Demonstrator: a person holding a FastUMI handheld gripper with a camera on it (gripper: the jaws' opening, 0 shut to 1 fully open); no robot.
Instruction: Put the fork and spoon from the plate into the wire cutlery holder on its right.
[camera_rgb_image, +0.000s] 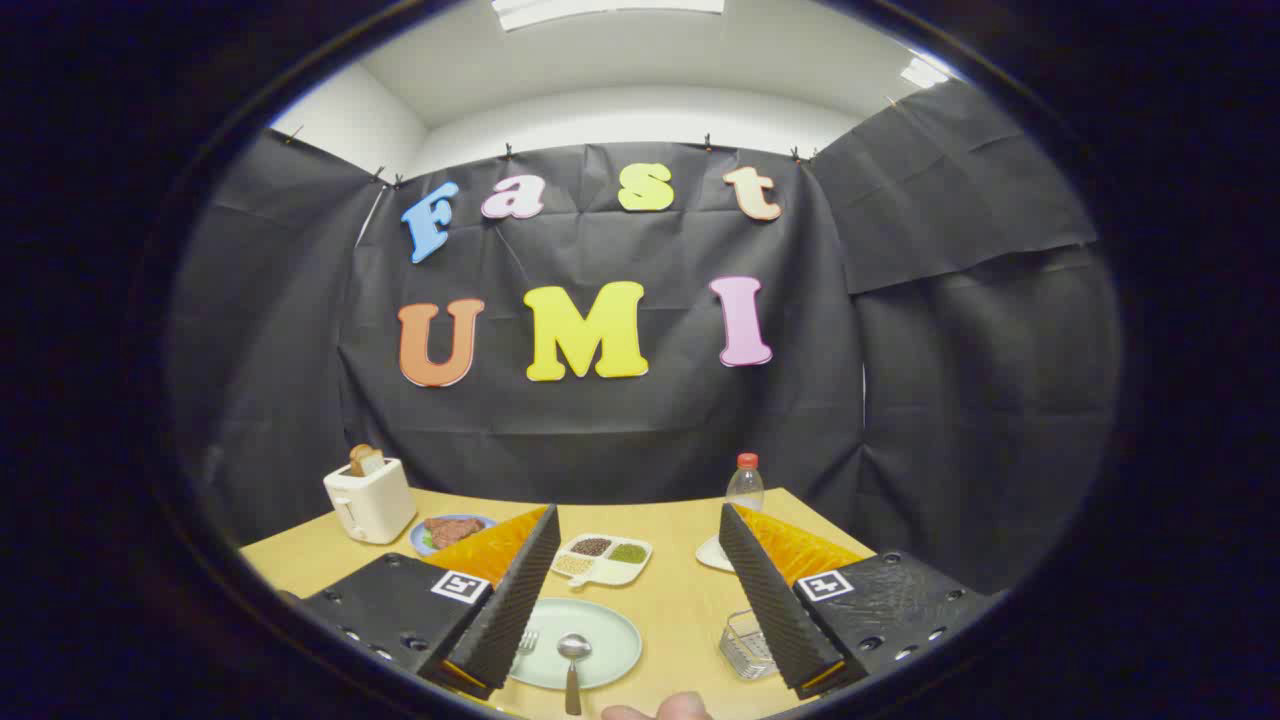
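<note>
1. We see the tongs (640, 525) spread wide apart, nothing held between the fingers (520, 590), poised above the tabletop (680, 600).
2. Between the two fingers, and below their tips, lies the pale green plate (605, 640) on the tabletop.
3. The spoon (573, 665) rests on the plate with its bowl toward the middle and its handle running back over the near rim; it sits in the gap between the fingers, nearer the left one.
4. The fork (527, 641) lies on the plate's left part, just beside the left finger, which covers part of it; we can make out the tines only.
5. The wire cutlery holder (745, 645) stands on the tabletop to the right of the plate, partly behind the right finger.
6. Beyond the plate, between the fingertips, sits a white divided dish (603, 560) with dark, green and pale fillings.
7. Farther out we see a white toaster (370, 500) with toast in it, a small plate of meat (450, 530) beside it, and a clear bottle with a red cap (745, 485) past the right fingertip.
8. A fingertip (660, 710) of a person shows at the near side of the tabletop.
</note>
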